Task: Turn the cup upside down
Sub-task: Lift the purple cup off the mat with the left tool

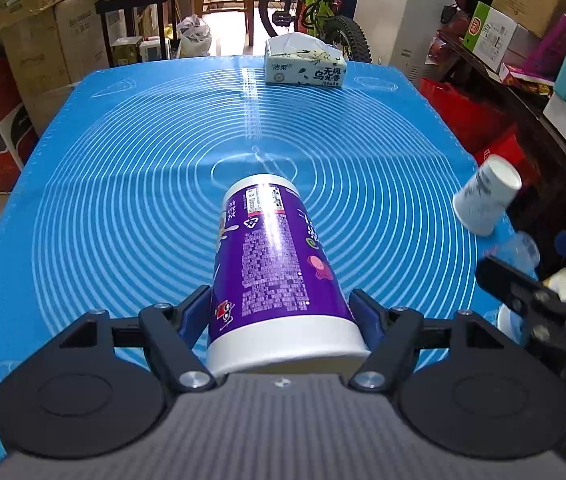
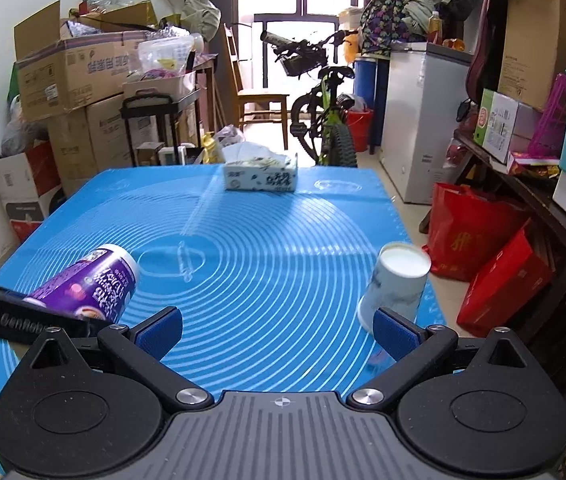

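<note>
Over the blue mat [image 1: 123,184], left gripper [image 1: 279,320] is clamped on the purple cup [image 1: 271,264] near its wide white-banded end, cup pointing away from the camera, narrow end forward, tilted, seemingly off the mat. Right view shows it lying at a slant at the left edge [image 2: 91,284].

Right gripper [image 2: 279,328] has fingers spread wide, nothing between them. White paper cup [image 2: 397,280] sits just beyond the right finger [image 2: 397,334], tilted and blurred, base up, near the mat's right edge. Touching or not: cannot tell.

Risks, judged:
- White cup looks mid-tip and unheld; close to the edge, could roll or drop off the table side.
- Open right finger may clip it and knock it further.
- Purple cup gripped only at the rim end, glossy wall; could slip or swing while being turned.
- Squeezing near the open mouth may deform it.
- Set down off-level, it tips.

Tissue pack [image 1: 305,60] at the far edge is well apart, no issue.
</note>
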